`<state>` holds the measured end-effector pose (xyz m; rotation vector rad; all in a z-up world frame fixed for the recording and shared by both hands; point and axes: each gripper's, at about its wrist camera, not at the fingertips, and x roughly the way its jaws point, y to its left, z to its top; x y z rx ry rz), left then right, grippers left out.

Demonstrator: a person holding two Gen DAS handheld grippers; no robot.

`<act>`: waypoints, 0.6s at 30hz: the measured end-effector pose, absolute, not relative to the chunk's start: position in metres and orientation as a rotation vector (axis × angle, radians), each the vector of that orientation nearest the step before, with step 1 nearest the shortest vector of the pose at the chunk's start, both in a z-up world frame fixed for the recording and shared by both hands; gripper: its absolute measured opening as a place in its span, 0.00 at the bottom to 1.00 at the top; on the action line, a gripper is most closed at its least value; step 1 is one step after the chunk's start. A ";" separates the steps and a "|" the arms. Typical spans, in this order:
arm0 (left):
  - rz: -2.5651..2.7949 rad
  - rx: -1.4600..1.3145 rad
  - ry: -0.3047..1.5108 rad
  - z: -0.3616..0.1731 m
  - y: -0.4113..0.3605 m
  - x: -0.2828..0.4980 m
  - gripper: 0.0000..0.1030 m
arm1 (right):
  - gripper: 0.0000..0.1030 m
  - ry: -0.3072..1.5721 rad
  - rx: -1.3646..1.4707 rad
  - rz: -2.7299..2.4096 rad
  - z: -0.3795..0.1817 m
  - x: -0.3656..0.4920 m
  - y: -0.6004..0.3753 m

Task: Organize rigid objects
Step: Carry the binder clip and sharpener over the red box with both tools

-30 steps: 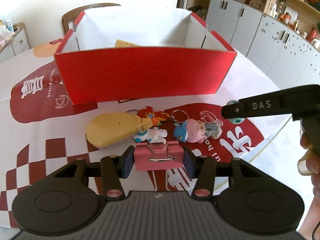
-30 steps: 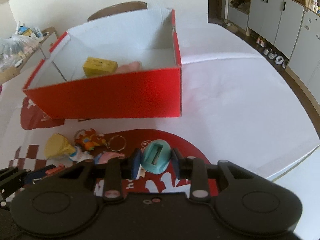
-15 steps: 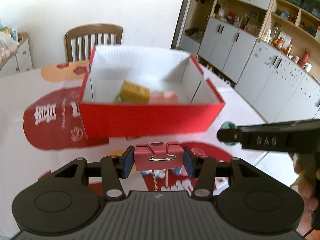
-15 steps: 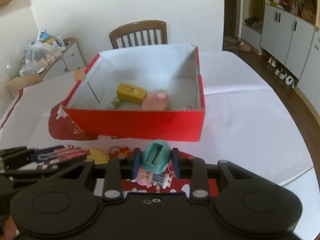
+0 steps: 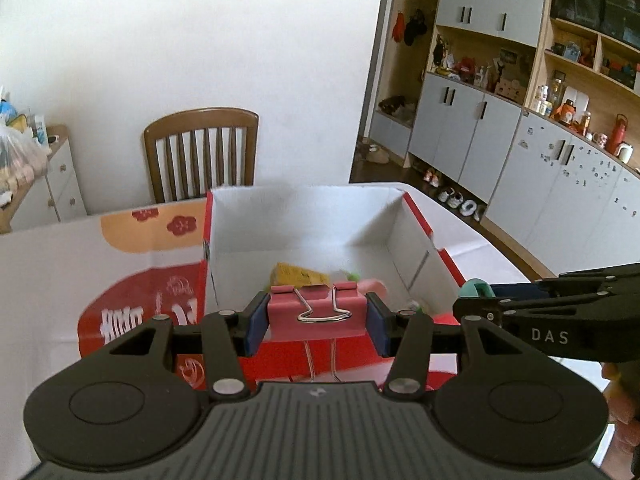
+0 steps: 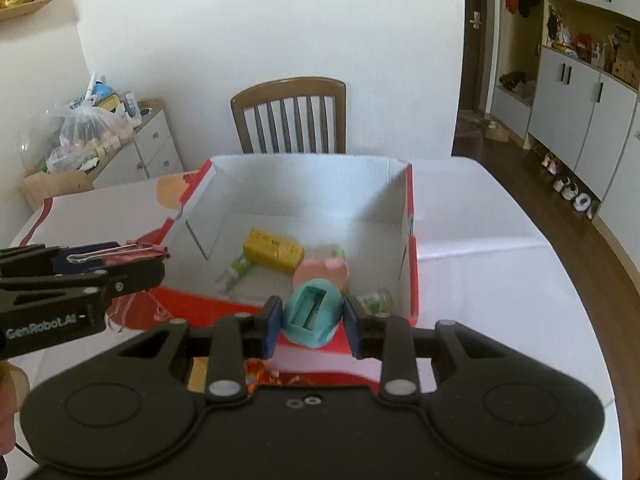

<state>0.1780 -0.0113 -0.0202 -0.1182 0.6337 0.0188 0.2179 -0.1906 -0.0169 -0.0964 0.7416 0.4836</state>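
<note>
Hovering at red box (image 6: pixel 344 352) near wall: left gripper (image 5: pixel 316 322) clamps pink binder clip (image 5: pixel 318 314), right gripper (image 6: pixel 310 322) grips teal sharpener (image 6: pixel 312 316); box interior lies just ahead.

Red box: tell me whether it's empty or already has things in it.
Not empty. The red box holds a yellow block, a pink toy and a green-and-white tube on its white floor.

Pink item (image 6: pixel 323 273) in the red box (image 6: pixel 412 240) is blurring, identity unclear. Teal piece (image 6: pixel 313 316) is hiding its lower part. Keychain toys (image 6: pixel 260 378) are lying mostly hidden behind the right gripper (image 6: pixel 313 326).
</note>
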 end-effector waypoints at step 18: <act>0.051 -0.094 0.731 -0.043 0.011 0.269 0.49 | 0.31 0.778 -0.155 0.526 -0.033 0.276 -0.165</act>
